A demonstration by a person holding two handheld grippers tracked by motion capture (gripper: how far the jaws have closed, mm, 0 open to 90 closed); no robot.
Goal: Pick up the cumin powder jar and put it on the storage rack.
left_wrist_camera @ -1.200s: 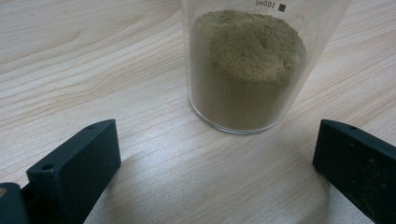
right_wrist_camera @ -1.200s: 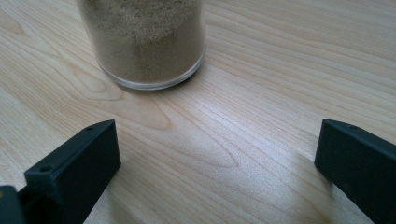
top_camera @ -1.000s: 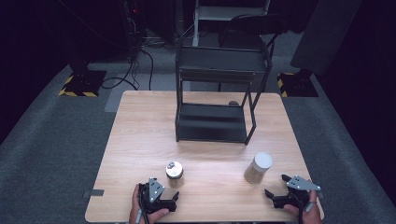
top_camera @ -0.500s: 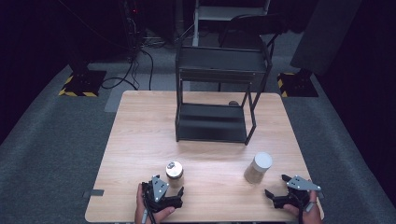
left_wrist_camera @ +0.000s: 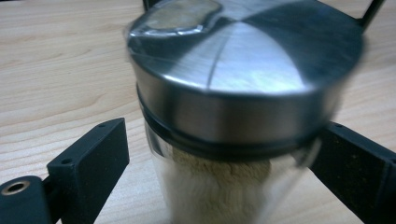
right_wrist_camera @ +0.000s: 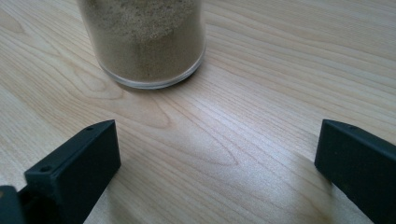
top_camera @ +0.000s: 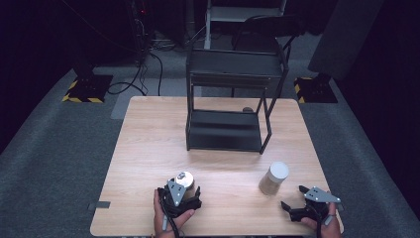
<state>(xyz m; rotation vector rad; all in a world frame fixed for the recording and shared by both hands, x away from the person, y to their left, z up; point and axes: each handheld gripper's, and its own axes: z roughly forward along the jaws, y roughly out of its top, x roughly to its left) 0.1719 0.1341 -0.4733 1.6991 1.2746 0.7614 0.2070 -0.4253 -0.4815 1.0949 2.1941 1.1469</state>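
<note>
A glass jar of tan powder with a shiny metal lid (top_camera: pixel 184 179) stands near the table's front left. My left gripper (top_camera: pixel 181 194) is open around it; in the left gripper view the jar (left_wrist_camera: pixel 233 93) sits between the two black jaws (left_wrist_camera: pixel 224 144), with a gap showing at the left jaw. A second jar of tan powder with a white lid (top_camera: pixel 275 178) stands at the front right. My right gripper (top_camera: pixel 293 210) rests open just in front of that jar and to its right, and its own view shows the jar's base (right_wrist_camera: pixel 147 42) ahead, beyond the jaw tips.
A black metal two-shelf rack (top_camera: pixel 225 130) stands at the back middle of the wooden table (top_camera: pixel 148 144). A small dark object (top_camera: pixel 247 110) lies behind it. Grey carpet, cables and stands surround the table.
My left gripper has moved forward and to the right, so the metal-lidded jar now stands between its jaws. The right gripper and both jars have stayed put.
</note>
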